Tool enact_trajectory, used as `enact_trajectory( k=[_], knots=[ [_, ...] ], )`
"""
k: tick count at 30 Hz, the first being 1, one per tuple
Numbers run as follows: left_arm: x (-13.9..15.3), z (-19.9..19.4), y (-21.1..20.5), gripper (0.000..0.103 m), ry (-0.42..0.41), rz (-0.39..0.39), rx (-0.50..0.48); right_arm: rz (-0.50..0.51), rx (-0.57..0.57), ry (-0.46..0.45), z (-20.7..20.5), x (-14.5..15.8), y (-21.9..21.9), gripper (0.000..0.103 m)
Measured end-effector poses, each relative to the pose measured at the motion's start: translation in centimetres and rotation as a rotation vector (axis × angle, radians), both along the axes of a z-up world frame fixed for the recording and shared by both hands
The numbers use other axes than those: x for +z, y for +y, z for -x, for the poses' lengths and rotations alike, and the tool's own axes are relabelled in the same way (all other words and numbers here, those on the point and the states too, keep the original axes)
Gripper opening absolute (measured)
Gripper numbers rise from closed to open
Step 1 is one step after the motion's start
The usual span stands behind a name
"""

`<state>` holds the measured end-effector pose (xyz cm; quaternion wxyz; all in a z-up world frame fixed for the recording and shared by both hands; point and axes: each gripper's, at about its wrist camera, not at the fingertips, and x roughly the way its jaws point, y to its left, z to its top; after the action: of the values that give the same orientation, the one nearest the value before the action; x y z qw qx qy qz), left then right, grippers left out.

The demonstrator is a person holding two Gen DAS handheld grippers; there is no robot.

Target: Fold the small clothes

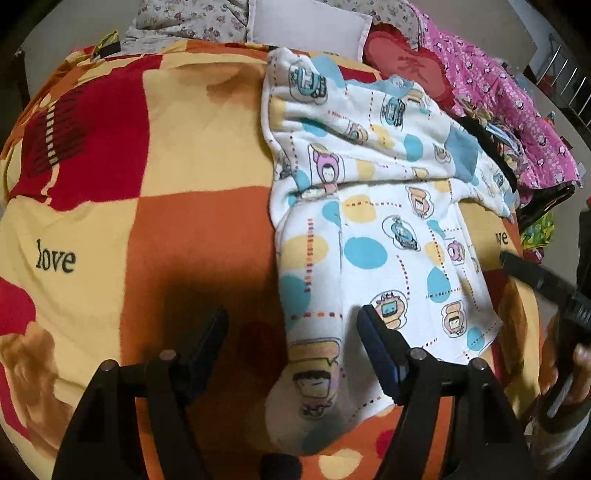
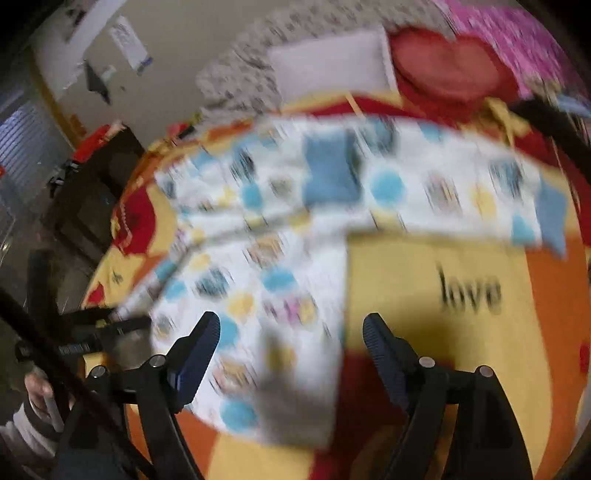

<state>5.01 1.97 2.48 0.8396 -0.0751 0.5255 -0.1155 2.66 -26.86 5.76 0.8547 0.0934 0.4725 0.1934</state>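
The garment (image 1: 373,206), a small white piece printed with blue and yellow dots and cartoon figures, lay on the blanket (image 1: 166,206) of the bed, right of the middle in the left wrist view. One sleeve or leg ran toward 6 o'clock and ended between the fingers of the left claw (image 1: 291,332). That claw stood wide apart, holding nothing; its right finger lay over the cloth's lower edge, its left finger over bare orange blanket.

The right claw (image 2: 291,332) was also spread apart and empty. Its view was smeared with motion blur. There the garment (image 2: 295,206) filled the middle, a lower flap reaching down between the fingers toward 6 o'clock, with the left finger over the cloth and the right finger over the yellow square printed "love". Whether either finger touched the cloth could not be told.

At 12 o'clock in the left wrist view sat a white pillow (image 1: 310,29), and at 1 o'clock a red cushion (image 1: 406,62) and pink fabric (image 1: 498,96). At 3 to 4 o'clock the right claw (image 1: 517,264) showed at the frame's edge, well apart from the garment's hem.
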Motion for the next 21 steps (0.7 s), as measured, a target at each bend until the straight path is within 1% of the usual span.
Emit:
enact_trajectory(
  k=[4,5,6,7,8,9,11,12,14,17,21],
  knots=[
    [-0.2,0.5,-0.7,0.070,-0.003,-0.010,-0.014,0.039,0.011,0.051,0.9,-3.0,0.5,0.082],
    [-0.3,0.6,-0.8,0.060,-0.001,-0.005,-0.019,0.051,0.001,0.012,1.5,-2.9,0.6,0.078],
    [-0.3,0.7,-0.9,0.051,-0.008,-0.005,-0.024,0.063,0.005,0.016,1.5,-3.0,0.8,0.059],
    [-0.3,0.7,-1.0,0.024,-0.012,-0.005,-0.036,0.090,0.006,0.001,1.6,-3.0,1.0,0.030],
    [-0.5,0.6,-1.3,0.012,0.003,0.013,-0.054,0.073,0.011,0.008,1.5,-3.1,1.0,0.012],
    [-0.5,0.6,-1.4,0.012,0.006,0.032,-0.053,0.045,0.006,0.013,1.4,-3.3,0.8,0.009],
    [-0.3,0.5,-1.6,0.009,-0.001,0.028,-0.044,0.017,-0.003,0.007,1.5,-3.3,0.5,0.008],
    [-0.1,0.7,-1.5,0.009,-0.001,0.040,-0.038,-0.001,-0.003,0.004,1.7,-3.1,0.4,0.008],
    [0.6,1.7,-0.7,0.008,-0.003,0.072,-0.040,-0.055,-0.001,-0.004,2.7,-2.1,-0.2,0.008],
    [2.0,3.8,0.2,0.008,-0.010,0.091,-0.058,-0.085,0.028,-0.016,4.7,-0.4,-0.7,0.008],
    [3.1,7.5,0.8,0.008,0.000,0.064,-0.099,-0.127,0.095,0.020,8.2,0.9,-0.7,0.008]
  ],
)
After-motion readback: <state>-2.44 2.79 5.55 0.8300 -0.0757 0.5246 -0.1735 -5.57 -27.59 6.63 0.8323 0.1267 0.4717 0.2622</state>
